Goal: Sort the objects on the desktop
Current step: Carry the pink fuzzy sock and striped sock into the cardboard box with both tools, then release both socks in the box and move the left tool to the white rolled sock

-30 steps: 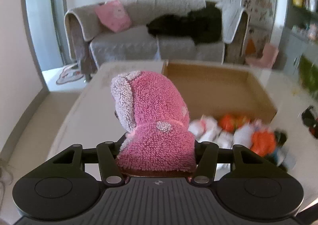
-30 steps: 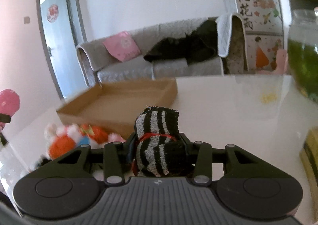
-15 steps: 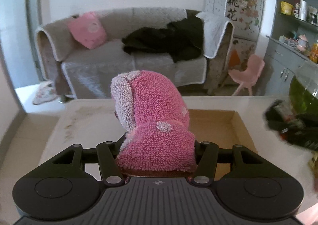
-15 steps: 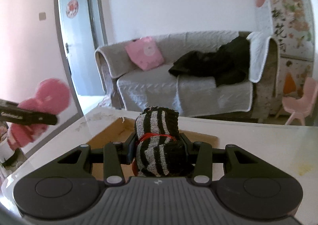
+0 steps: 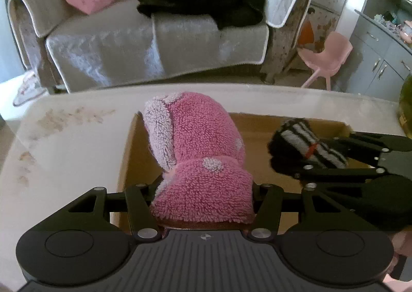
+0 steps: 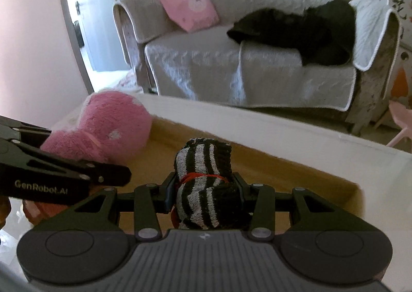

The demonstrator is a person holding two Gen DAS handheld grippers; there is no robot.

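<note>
I have the left gripper [image 5: 203,189] pinching the pink sock [image 5: 200,152] and the right gripper [image 6: 206,189] pinching the striped sock [image 6: 206,178], both over the box [image 6: 296,170].

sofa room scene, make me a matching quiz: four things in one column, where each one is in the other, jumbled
Things:
1. pink sock bundle
2. striped sock bundle
3. pink cushion
4. cardboard box

Places:
A. on the sofa, leaning on its backrest
B. on the table, under both grippers
C. clamped in the right gripper
D. clamped in the left gripper

Pairs: 1-D, 2-C, 3-A, 4-B
</note>
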